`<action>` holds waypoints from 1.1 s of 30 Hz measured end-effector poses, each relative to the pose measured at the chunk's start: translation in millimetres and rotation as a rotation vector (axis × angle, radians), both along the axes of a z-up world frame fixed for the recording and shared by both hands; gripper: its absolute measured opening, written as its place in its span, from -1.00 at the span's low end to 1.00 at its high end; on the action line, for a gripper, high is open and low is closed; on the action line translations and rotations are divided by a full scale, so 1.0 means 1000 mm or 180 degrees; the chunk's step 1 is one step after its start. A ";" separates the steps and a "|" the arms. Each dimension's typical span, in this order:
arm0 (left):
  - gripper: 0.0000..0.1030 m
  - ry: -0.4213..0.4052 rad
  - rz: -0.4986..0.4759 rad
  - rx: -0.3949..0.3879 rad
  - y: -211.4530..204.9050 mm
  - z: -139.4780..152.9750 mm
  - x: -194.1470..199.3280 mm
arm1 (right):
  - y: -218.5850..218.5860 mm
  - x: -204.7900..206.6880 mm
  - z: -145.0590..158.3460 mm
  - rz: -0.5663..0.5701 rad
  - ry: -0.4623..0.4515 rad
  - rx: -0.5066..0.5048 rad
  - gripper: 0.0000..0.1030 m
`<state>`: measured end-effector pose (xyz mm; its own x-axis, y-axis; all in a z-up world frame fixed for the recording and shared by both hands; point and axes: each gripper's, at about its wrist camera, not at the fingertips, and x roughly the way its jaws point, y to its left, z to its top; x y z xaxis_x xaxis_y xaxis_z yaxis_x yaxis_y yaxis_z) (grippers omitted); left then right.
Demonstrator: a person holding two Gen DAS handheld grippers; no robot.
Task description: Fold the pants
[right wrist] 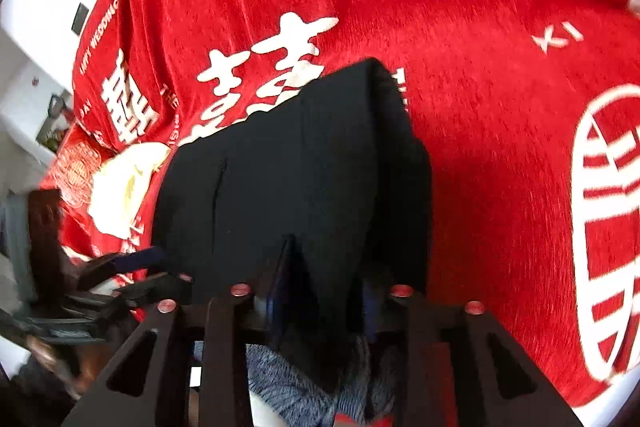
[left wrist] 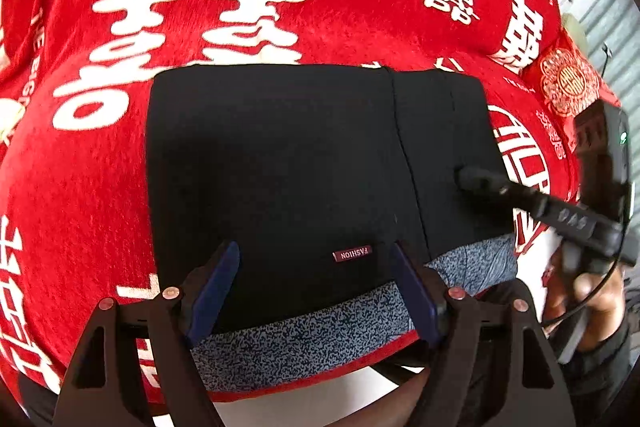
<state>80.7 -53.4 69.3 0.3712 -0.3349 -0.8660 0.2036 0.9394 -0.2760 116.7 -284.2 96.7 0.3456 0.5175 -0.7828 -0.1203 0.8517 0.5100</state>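
Pants (left wrist: 280, 163) lay folded into a compact black rectangle on the red blanket (left wrist: 100, 155), directly ahead of the left gripper (left wrist: 316, 291). That gripper stood wide, its two blue-padded fingers (left wrist: 216, 287) spread apart over the near edge of the bundle and closed on nothing. Between the fingers, slightly toward the right one, a small maroon FASHION label (left wrist: 353, 253) showed on the black cloth. Just nearer than the label, a band of speckled grey lining (left wrist: 304, 335) ran along the pants' near edge, passing under both fingers and curling out past the right finger. A seam ran away from the gripper across the right part of the bundle.

Off to the right of the left gripper, the right gripper (left wrist: 472, 179) reached in from the side, its dark tip lying over the right portion of the pants. A hand (left wrist: 580, 303) gripped its handle, blurred at the picture's edge.

From the right wrist view, the right gripper (right wrist: 326, 291) was narrow, its fingers pinched on a raised fold of the pants (right wrist: 304, 167), which rose as a dark ridge straight ahead of the fingers. Grey lining (right wrist: 304, 395) bunched below and behind them. Far to its left, the left gripper's (right wrist: 136, 267) blue pad showed at the pants' edge. Beyond that lay a pale yellow-white patch (right wrist: 124, 183) on the blanket (right wrist: 480, 107), too blurred to name. The red blanket, printed with large white characters (right wrist: 264, 63), stretched away on every side.
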 end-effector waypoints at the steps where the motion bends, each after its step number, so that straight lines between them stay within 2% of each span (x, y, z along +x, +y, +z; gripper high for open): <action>1: 0.56 0.0006 -0.0013 0.0006 0.000 0.000 0.000 | -0.003 -0.002 0.006 -0.0050 -0.0052 -0.0092 0.02; 2: 0.56 0.0012 -0.0012 -0.0006 0.002 -0.001 0.000 | -0.006 -0.006 0.019 -0.0142 -0.0203 -0.0306 0.28; 3: 0.56 0.0018 -0.0001 -0.0033 0.003 -0.002 0.000 | -0.007 -0.008 0.029 -0.0180 -0.0335 -0.0432 0.33; 5: 0.59 0.0021 0.0023 -0.0071 0.004 -0.003 0.001 | -0.002 -0.008 0.053 -0.0104 -0.0628 -0.0570 0.33; 9: 0.65 -0.0012 0.0027 -0.0069 0.001 -0.003 -0.001 | 0.028 0.010 0.075 0.0265 -0.0915 -0.0673 0.33; 13: 0.65 -0.0018 0.0010 -0.0022 0.000 -0.004 0.000 | 0.054 0.050 0.045 0.0495 -0.0713 -0.0744 0.33; 16: 0.65 -0.0018 -0.0027 0.0051 -0.004 -0.005 0.000 | 0.059 0.073 0.000 0.0556 -0.0209 -0.0931 0.36; 18: 0.66 -0.0023 -0.0036 0.0138 -0.008 -0.006 -0.001 | 0.059 0.074 -0.001 0.0544 -0.0233 -0.0946 0.37; 20: 0.67 -0.0057 -0.0040 0.0171 -0.009 -0.006 -0.003 | 0.058 0.064 0.015 0.0496 -0.0308 -0.1008 0.37; 23: 0.67 -0.0083 -0.0051 0.0204 -0.010 -0.007 -0.004 | 0.051 0.031 0.045 0.0463 -0.0575 -0.1020 0.38; 24: 0.67 -0.0091 -0.0048 0.0211 -0.010 -0.007 -0.004 | 0.051 0.016 0.052 0.0448 -0.0641 -0.1037 0.58; 26: 0.67 -0.0111 -0.0048 0.0229 -0.011 -0.008 -0.005 | 0.054 -0.012 0.057 0.0440 -0.0729 -0.1044 0.76; 30: 0.67 -0.0135 -0.0073 0.0247 -0.011 -0.008 -0.006 | 0.067 -0.052 0.045 0.0506 -0.0734 -0.1232 0.76; 33: 0.67 -0.0128 -0.0073 0.0207 -0.009 -0.008 -0.006 | 0.073 -0.065 0.017 0.0560 -0.0561 -0.1257 0.77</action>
<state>74.8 -62.9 61.0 0.3991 -0.2874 -0.8707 0.2351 0.9499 -0.2057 52.2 -211.0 114.1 0.4248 0.2543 -0.8688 -0.3361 0.9354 0.1095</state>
